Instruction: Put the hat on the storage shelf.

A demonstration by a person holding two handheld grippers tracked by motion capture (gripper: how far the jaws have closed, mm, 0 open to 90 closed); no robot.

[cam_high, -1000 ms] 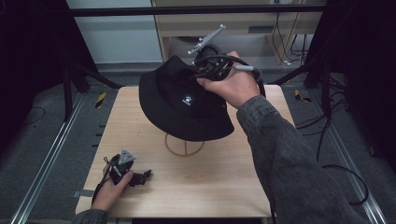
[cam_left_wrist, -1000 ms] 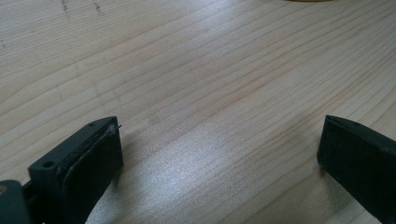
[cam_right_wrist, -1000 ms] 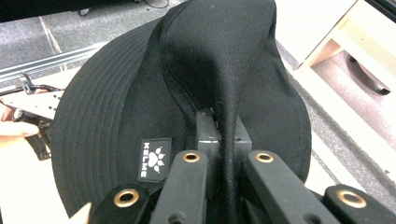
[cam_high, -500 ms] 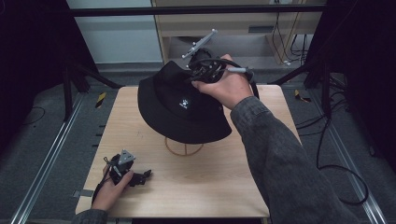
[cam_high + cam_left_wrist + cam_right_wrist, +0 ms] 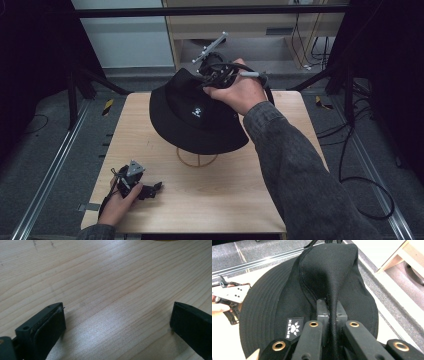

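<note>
Writing first: black bucket hat carries a small woven patch reading "KELME" under a white paw print; same patch shows as a white mark on the crown front in the high view, too small to read there. No other text legible.

Right gripper held by the right hand above the far middle of the wooden table. In the right gripper view its jaws are pressed together on a ridge of crown fabric, cloth pulled up into a fold between them. Hat hangs from that pinch, brim drooping over a light wooden stand whose ring base sits on the table just under the brim's near edge. Can't tell if the hat touches the stand's top; it's hidden.

Left gripper in the left hand rests low at the near left corner of the table, well apart from the hat. Left gripper view: jaws spread wide, bare wood grain between them, holding nothing.

Edges and room: hat brim stays inside the table outline, nearer the far edge. Near half of the tabletop is open to the right of the left gripper. Metal rails run along the floor on both sides, cables on the right floor.
</note>
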